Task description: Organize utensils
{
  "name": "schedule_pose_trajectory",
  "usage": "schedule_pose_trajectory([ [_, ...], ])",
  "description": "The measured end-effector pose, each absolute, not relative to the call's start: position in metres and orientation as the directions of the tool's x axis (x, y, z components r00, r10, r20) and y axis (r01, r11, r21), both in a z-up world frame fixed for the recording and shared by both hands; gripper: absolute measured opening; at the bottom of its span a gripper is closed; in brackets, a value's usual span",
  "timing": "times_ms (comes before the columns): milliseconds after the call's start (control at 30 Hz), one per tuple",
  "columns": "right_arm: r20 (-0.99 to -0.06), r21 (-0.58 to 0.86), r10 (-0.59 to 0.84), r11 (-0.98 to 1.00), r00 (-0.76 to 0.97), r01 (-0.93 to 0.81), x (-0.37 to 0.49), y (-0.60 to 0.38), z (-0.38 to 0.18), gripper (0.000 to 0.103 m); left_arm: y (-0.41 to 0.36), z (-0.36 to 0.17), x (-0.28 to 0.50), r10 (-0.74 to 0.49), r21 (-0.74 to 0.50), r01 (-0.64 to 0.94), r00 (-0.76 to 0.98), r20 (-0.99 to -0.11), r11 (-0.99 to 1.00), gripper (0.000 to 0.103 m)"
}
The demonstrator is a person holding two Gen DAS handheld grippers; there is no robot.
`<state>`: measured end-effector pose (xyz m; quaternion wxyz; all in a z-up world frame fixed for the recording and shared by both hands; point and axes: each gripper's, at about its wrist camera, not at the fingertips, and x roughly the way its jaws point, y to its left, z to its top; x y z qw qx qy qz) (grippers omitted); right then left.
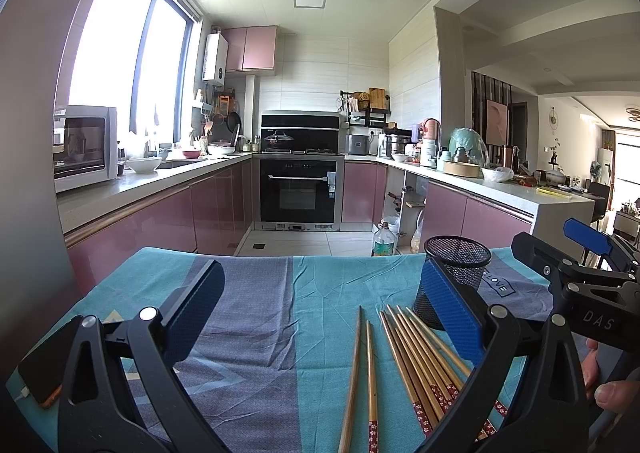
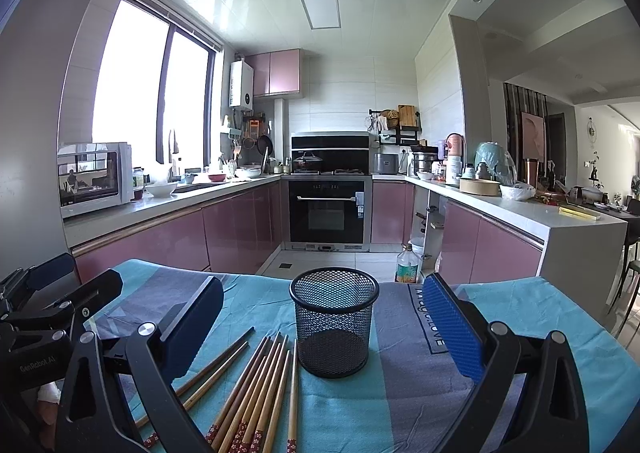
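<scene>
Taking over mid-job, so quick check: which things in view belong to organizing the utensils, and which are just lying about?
For the job:
- chopsticks, loose on the cloth
- mesh cup, upright, empty
- left tool and right tool, both open

Lying about:
- phone on the tablecloth
- oil bottle on the floor
- microwave

Cloth-covered table (image 2: pixel 520 317): chopsticks (image 2: pixel 256 385), mesh cup (image 2: pixel 334 323)

The right gripper (image 2: pixel 320 329) hangs over the blue patterned cloth (image 2: pixel 404 405) with its jaws spread wide and nothing between them, the black mesh cup (image 2: pixel 334 327) standing upright and empty dead ahead. Just left of the cup, a bundle of wooden chopsticks (image 2: pixel 260 385) lies fanned on the cloth, two of them apart from the rest. At the far left edge sits the left gripper (image 2: pixel 60 285).
</scene>
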<state>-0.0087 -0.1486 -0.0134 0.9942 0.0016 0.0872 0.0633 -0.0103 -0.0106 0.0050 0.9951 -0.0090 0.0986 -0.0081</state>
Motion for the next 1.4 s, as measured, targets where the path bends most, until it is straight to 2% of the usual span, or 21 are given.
schedule_pose_trajectory([
  [267,-0.208,0.026,0.152,0.988,0.966,-0.15,-0.002,-0.15,-0.017,0.096,-0.011,0.004,-0.01,-0.015,-0.01,0.014,0.978,-0.209,1.0,0.097],
  [467,-0.366,0.048,0.211,0.977,0.906,-0.209,0.021,-0.154,-0.031,0.096,-0.006,-0.002,0.004,-0.017,0.029,0.026,0.956,-0.293,0.999,0.097],
  [533,-0.438,0.042,0.221,0.973,0.871,-0.226,0.031,-0.151,-0.04,0.088,-0.004,-0.007,0.013,-0.018,0.045,0.036,0.939,-0.343,0.998,0.096],
  [633,-0.537,0.04,0.226,0.969,0.813,-0.243,0.046,-0.148,-0.055,0.077,-0.001,-0.016,0.028,-0.027,0.069,0.062,0.906,-0.422,0.996,0.089],
  [667,-0.558,0.041,0.225,0.969,0.799,-0.244,0.05,-0.147,-0.058,0.068,0.0,-0.021,0.035,-0.03,0.076,0.072,0.894,-0.448,0.995,0.085],
  [700,-0.583,0.042,0.225,0.968,0.781,-0.247,0.055,-0.145,-0.064,0.063,0.0,-0.024,0.04,-0.033,0.084,0.082,0.881,-0.473,0.993,0.084],
  [833,-0.682,0.05,0.232,0.961,0.694,-0.272,0.074,-0.14,-0.083,0.055,-0.004,-0.042,0.06,-0.049,0.115,0.135,0.831,-0.554,0.984,0.076],
  [900,-0.711,0.052,0.232,0.958,0.663,-0.28,0.081,-0.14,-0.088,0.046,-0.007,-0.05,0.068,-0.058,0.125,0.162,0.804,-0.592,0.979,0.074],
  [1100,-0.762,0.038,0.226,0.951,0.607,-0.306,0.095,-0.13,-0.102,0.042,-0.019,-0.073,0.091,-0.07,0.149,0.227,0.737,-0.672,0.962,0.068],
  [1400,-0.783,0.022,0.224,0.942,0.581,-0.334,0.11,-0.122,-0.104,0.034,-0.029,-0.089,0.113,-0.118,0.12,0.305,0.659,-0.743,0.945,0.049],
])
